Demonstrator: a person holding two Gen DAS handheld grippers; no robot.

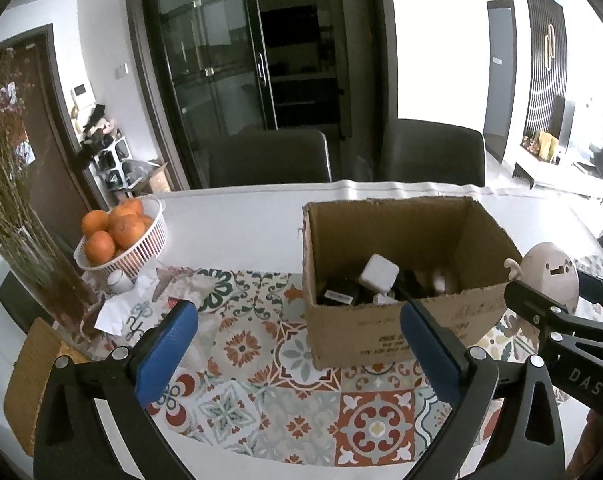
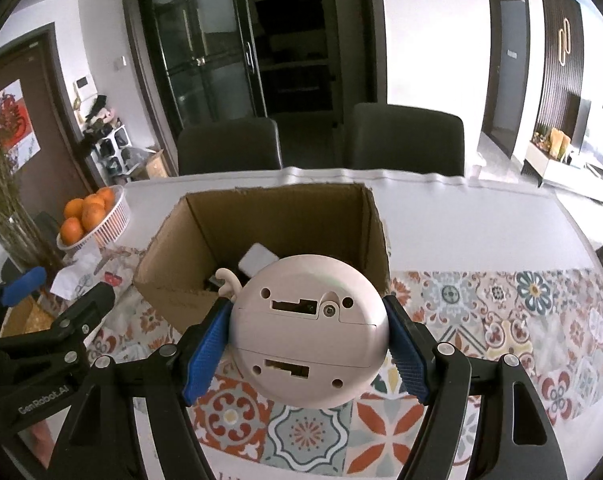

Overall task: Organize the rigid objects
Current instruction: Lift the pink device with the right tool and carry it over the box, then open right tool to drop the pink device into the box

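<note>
An open cardboard box [image 1: 401, 332] stands on the patterned mat and holds a white cube charger [image 1: 379, 273] and dark items. It also shows in the right wrist view [image 2: 285, 216]. My right gripper [image 2: 307, 324] is shut on a round pale pink device [image 2: 307, 332], its underside facing the camera, held above the mat just in front of the box. The device shows at the right of the left wrist view [image 1: 549, 276]. My left gripper [image 1: 297, 344] is open and empty, low over the mat, left of the box front.
A white basket of oranges [image 1: 121, 240] and a vase of dried flowers [image 1: 29, 248] stand at the left, with crumpled paper [image 1: 121, 308] beside them. Two dark chairs [image 1: 269, 156] stand behind the table. A wooden coaster [image 1: 29, 380] lies at the left edge.
</note>
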